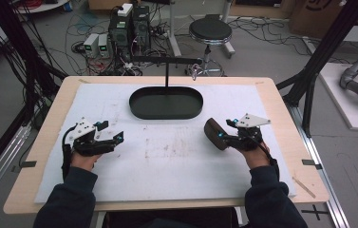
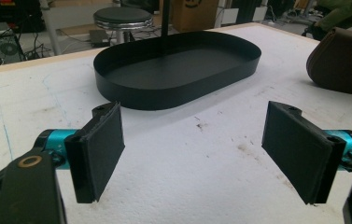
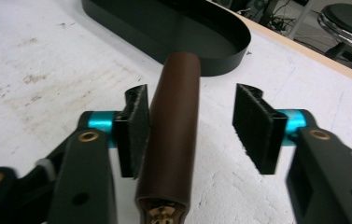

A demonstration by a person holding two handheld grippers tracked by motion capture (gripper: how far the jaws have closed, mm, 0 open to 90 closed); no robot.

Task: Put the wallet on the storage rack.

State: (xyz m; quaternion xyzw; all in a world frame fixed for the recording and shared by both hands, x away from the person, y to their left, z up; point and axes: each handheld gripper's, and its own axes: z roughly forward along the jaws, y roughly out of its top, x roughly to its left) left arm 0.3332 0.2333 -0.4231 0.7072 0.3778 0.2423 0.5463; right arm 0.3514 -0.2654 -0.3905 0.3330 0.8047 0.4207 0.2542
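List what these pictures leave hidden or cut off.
- Brown leather pouch: its near end with the brass zipper is cut by the right gripper view's bottom edge.
- Black oval metal tray: its far side is cut by the top edge.
- Pouch's contents: hidden by its leather.

Both forearms reach in low, left claw (image 1: 115, 137) spread wide, right claw (image 1: 220, 136) apparently parted too.

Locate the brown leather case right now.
In the high view the brown leather case sits right of centre on the white mat, between the open jaws of the right gripper, just below the black oval tray.
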